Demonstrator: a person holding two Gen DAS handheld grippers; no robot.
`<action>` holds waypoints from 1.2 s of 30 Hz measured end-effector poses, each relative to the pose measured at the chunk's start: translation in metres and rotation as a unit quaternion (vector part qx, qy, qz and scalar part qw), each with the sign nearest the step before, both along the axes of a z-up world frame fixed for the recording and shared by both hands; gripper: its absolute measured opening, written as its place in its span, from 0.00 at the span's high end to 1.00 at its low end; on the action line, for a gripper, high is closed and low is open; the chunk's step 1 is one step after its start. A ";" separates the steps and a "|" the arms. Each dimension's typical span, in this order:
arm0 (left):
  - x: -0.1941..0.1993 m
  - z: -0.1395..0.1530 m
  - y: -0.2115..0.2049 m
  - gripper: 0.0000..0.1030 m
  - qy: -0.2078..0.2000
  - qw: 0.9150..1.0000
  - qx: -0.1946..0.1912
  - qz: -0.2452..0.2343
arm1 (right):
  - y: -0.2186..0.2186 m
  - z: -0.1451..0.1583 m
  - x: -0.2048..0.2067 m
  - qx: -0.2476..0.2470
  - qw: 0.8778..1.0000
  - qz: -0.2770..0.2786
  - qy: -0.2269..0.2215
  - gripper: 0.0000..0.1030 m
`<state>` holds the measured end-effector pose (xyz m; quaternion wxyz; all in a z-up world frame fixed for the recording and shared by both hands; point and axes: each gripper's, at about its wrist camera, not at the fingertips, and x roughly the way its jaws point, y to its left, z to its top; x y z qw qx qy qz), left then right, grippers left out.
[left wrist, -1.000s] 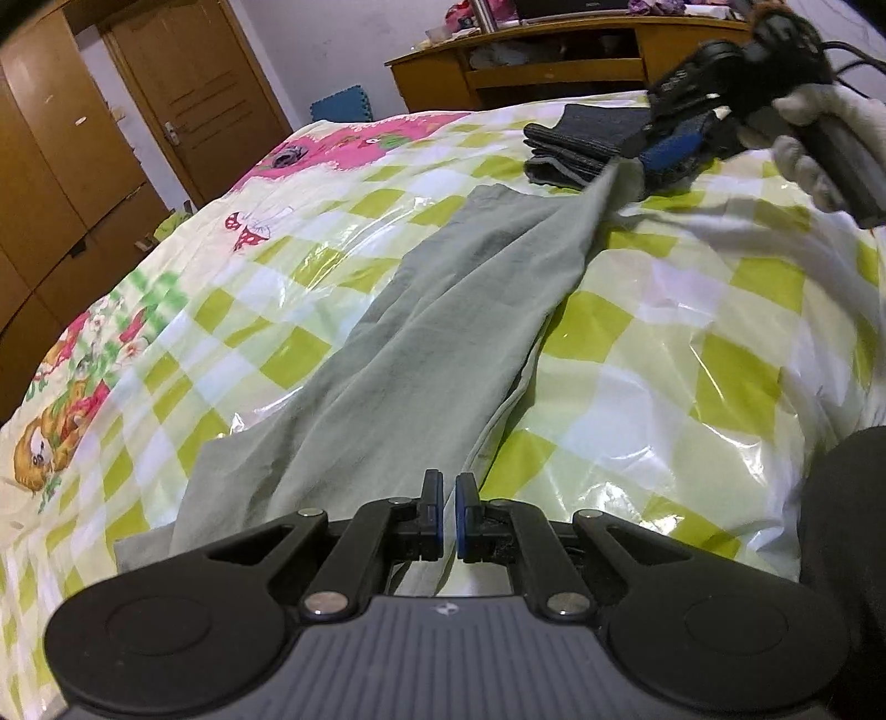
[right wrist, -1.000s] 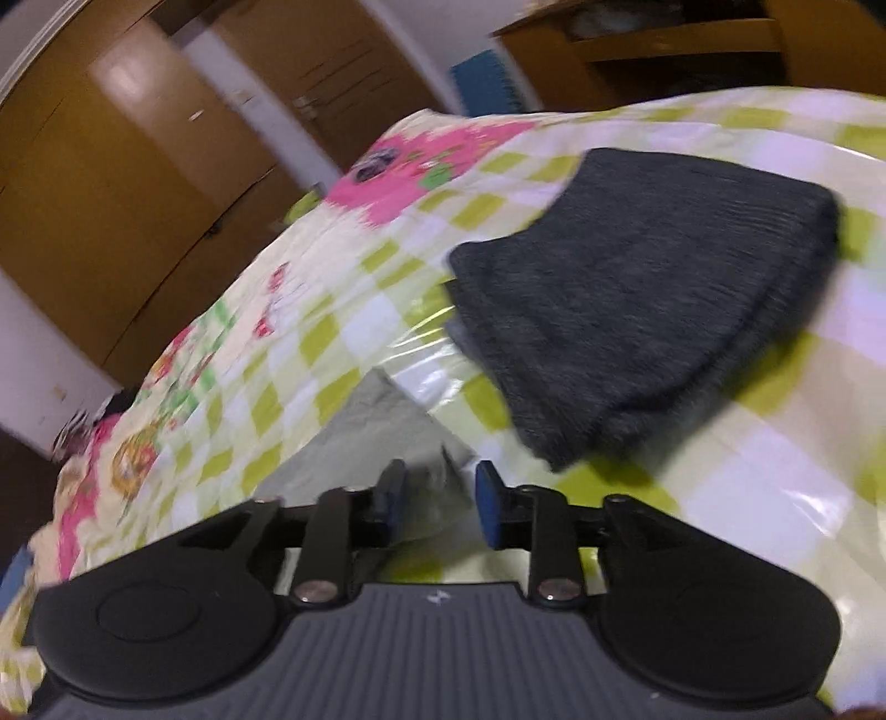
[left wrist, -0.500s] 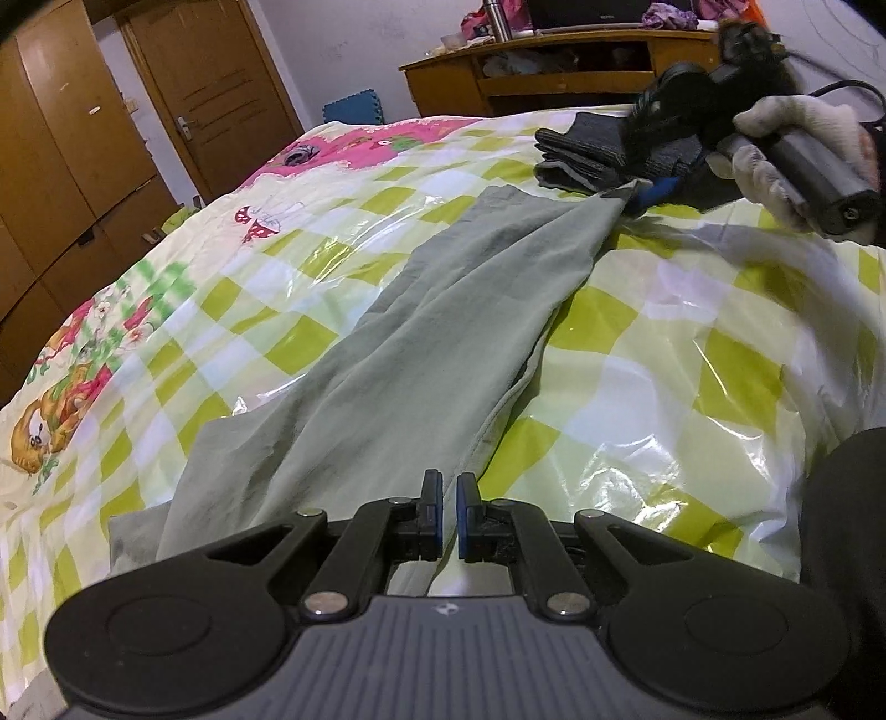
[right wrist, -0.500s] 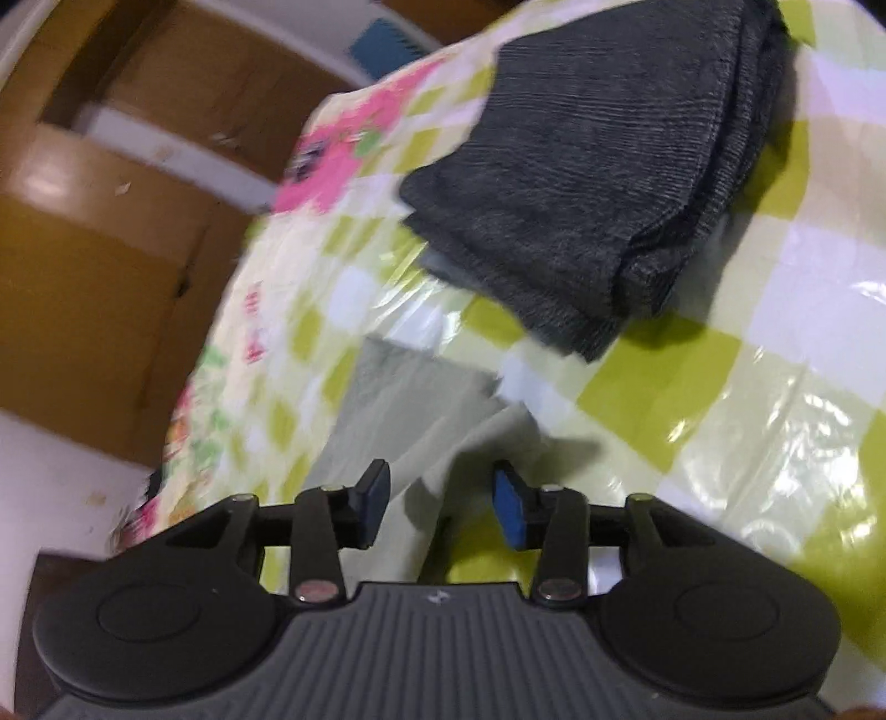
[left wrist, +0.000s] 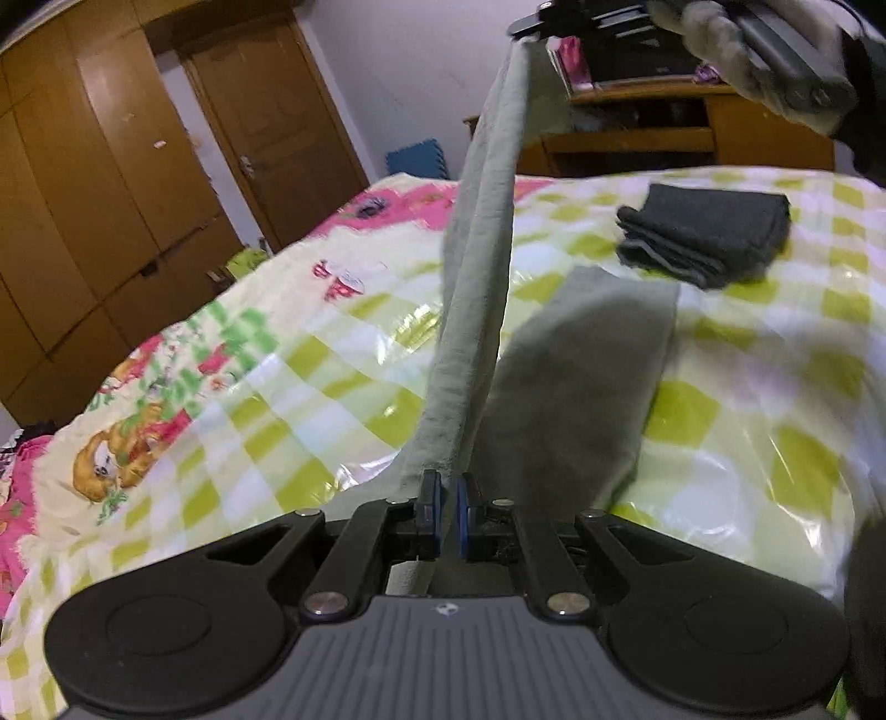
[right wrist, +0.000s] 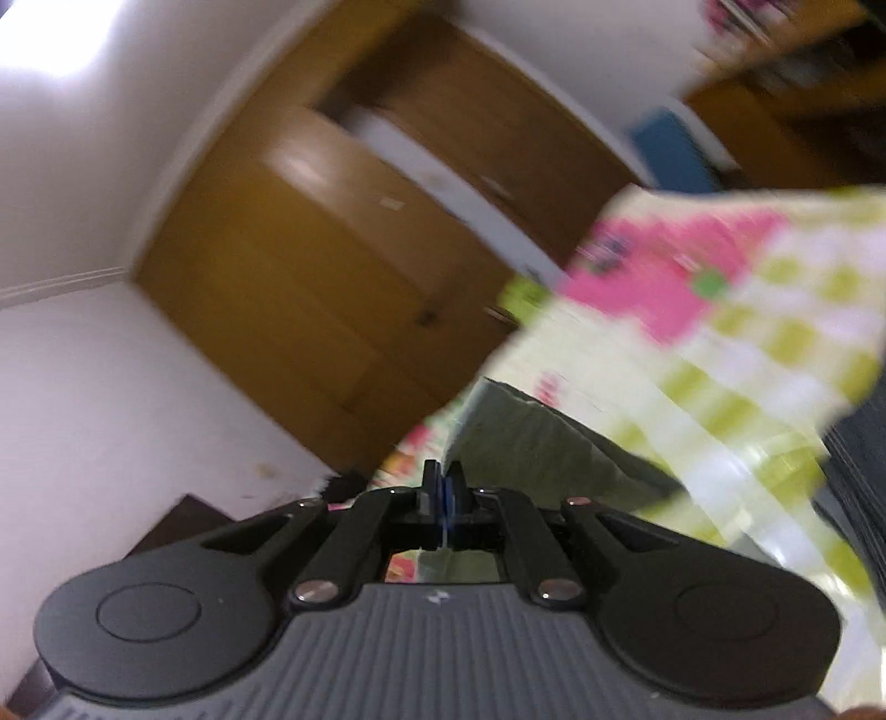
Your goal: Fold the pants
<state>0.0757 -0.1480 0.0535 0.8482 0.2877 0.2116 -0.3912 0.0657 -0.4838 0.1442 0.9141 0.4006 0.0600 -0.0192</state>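
Both clenched tools, left tool [left wrist: 447, 498] and right tool [left wrist: 534, 25], have lifted the pants [left wrist: 476, 266] taut off the bed [left wrist: 747, 399].

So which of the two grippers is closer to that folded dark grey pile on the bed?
Right, probably. The right gripper hangs above and just behind the folded grey pile, holding up one end of the green pants. The left gripper grips the other end, down the bed.
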 end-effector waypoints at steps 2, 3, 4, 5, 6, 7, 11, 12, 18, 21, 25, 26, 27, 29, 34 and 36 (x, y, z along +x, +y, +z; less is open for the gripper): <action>0.002 -0.006 -0.002 0.77 0.008 1.000 0.003 0.000 | 0.002 -0.011 -0.009 -0.014 1.000 0.006 -0.015 0.97; 0.003 -0.012 -0.004 0.74 0.015 1.000 0.009 0.000 | -0.001 -0.028 -0.012 -0.010 1.000 0.001 0.004 0.97; 0.002 -0.018 -0.005 0.74 0.023 1.000 0.015 -0.003 | -0.006 -0.047 -0.011 0.007 0.999 -0.012 0.037 0.97; 0.001 -0.024 -0.007 0.74 0.029 0.999 0.024 -0.008 | -0.013 -0.074 -0.010 0.031 0.996 -0.025 0.080 0.97; -0.002 -0.030 -0.008 0.74 0.032 0.999 0.031 -0.011 | -0.020 -0.096 -0.011 0.048 0.992 -0.039 0.114 0.97; -0.004 -0.034 -0.009 0.74 0.036 0.999 0.038 -0.014 | -0.028 -0.124 -0.012 0.062 0.984 -0.060 0.159 0.97; -0.010 -0.045 -0.014 0.74 0.049 0.997 0.051 -0.019 | -0.048 -0.174 -0.018 0.082 0.962 -0.105 0.240 0.97; -0.010 -0.046 -0.015 0.74 0.052 0.997 0.051 -0.020 | -0.048 -0.176 -0.018 0.077 0.962 -0.105 0.242 0.97; -0.009 -0.042 -0.019 0.74 0.047 0.998 0.044 -0.024 | -0.043 -0.165 -0.026 0.067 0.966 -0.101 0.229 0.97; -0.009 -0.043 -0.020 0.74 0.046 0.998 0.049 -0.022 | -0.047 -0.164 -0.026 0.073 0.967 -0.093 0.226 0.92; -0.012 -0.042 -0.018 0.74 0.047 0.998 0.047 -0.023 | -0.049 -0.164 -0.039 0.081 0.960 -0.119 0.239 0.92; -0.013 -0.042 -0.017 0.74 0.047 0.997 0.047 -0.024 | -0.049 -0.164 -0.042 0.083 0.960 -0.120 0.237 0.91; -0.013 -0.042 -0.017 0.74 0.047 0.997 0.047 -0.024 | -0.050 -0.164 -0.045 0.084 0.961 -0.119 0.236 0.89; -0.014 -0.043 -0.016 0.74 0.045 0.998 0.047 -0.025 | -0.049 -0.165 -0.049 0.092 0.959 -0.120 0.238 0.84; -0.014 -0.043 -0.014 0.74 0.044 0.998 0.044 -0.017 | -0.043 -0.182 -0.039 0.135 0.956 -0.100 0.241 0.68; -0.014 -0.043 -0.011 0.74 0.045 0.998 0.045 -0.011 | -0.044 -0.192 -0.026 0.146 0.955 -0.098 0.239 0.62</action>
